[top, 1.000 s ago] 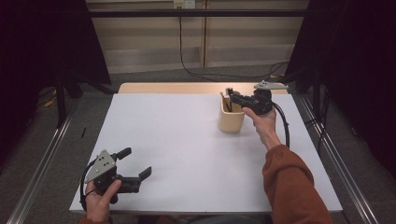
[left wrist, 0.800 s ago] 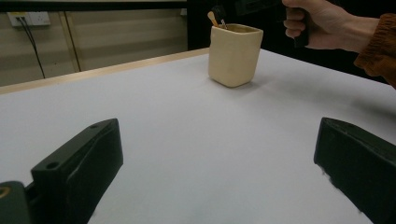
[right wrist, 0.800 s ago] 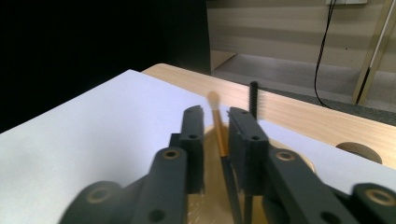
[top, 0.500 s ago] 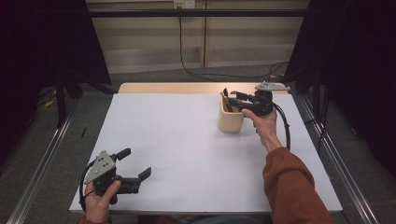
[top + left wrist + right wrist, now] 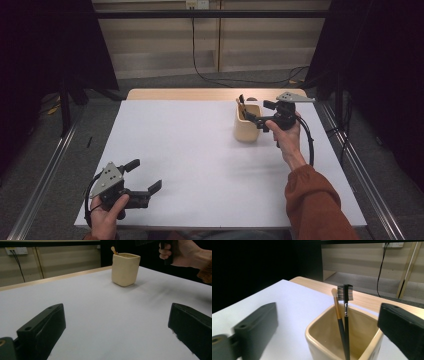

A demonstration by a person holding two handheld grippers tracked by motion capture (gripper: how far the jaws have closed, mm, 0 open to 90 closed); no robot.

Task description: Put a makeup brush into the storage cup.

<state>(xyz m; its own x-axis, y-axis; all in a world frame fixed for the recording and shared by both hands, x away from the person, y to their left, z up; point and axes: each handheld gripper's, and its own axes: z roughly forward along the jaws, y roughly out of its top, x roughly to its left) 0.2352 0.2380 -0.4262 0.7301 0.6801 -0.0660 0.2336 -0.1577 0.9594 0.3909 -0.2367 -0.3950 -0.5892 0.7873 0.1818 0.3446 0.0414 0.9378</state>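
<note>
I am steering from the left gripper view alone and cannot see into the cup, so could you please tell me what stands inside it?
Observer: Two tools lean in the cream cup: a gold-handled brush and a black comb brush.
Operator: Is the right gripper holding either one?
Observer: No. The right gripper has just been opening; its jaws stand wide with neither tool pinched.
Operator: And where is my own gripper?
Observer: The left gripper sits open near the table's front left corner.

2 black-handled brushes (image 5: 344,322), 1 comb-tipped, lean upright inside a square cream cup (image 5: 322,346), seemingly touching.
</note>
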